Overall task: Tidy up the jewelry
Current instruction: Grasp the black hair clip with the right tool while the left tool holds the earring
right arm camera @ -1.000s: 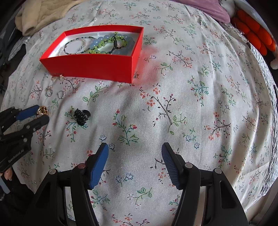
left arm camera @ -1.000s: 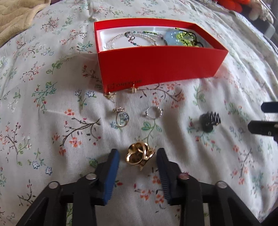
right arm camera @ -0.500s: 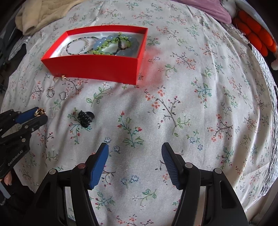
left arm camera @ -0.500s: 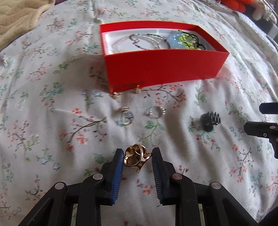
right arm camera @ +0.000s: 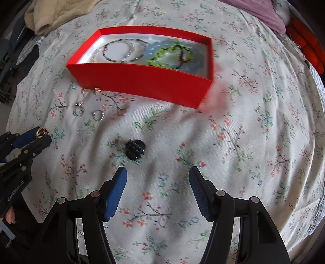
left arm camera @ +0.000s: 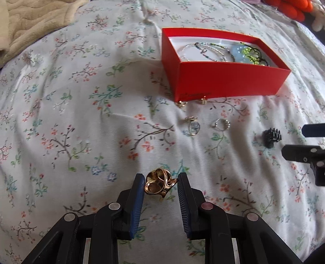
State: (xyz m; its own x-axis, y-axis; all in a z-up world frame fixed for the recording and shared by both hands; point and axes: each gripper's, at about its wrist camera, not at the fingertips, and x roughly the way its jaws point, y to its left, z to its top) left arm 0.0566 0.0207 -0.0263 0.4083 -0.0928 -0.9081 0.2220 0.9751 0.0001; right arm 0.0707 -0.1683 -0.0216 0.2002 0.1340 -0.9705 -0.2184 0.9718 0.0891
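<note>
My left gripper [left arm camera: 161, 178] is shut on a chunky gold ring cluster [left arm camera: 159, 183], held a little above the flowered bedspread. In the right wrist view the same gold piece [right arm camera: 41, 132] shows between the left gripper's fingertips at the left edge. A red box [left arm camera: 223, 81] to the upper right holds several bead bracelets [right arm camera: 170, 54]. Two thin rings [left arm camera: 194, 127] [left arm camera: 221, 123] and two small gold earrings [left arm camera: 181, 104] lie in front of the box. My right gripper [right arm camera: 157, 176] stands open just short of a black claw clip [right arm camera: 135, 149], nothing between its fingers.
The flowered bedspread [right arm camera: 243, 132] covers the whole work area. A beige blanket [left arm camera: 30, 24] lies at the far left, an orange object [right arm camera: 304, 40] and purple cloth [right arm camera: 260, 12] at the far right. A person's fingertips [right arm camera: 9, 216] show at the lower left.
The left gripper's jaws closed on the gold ring cluster and lifted it off the bedspread, drifting left of the box. The right gripper moved closer to the black claw clip, still open.
</note>
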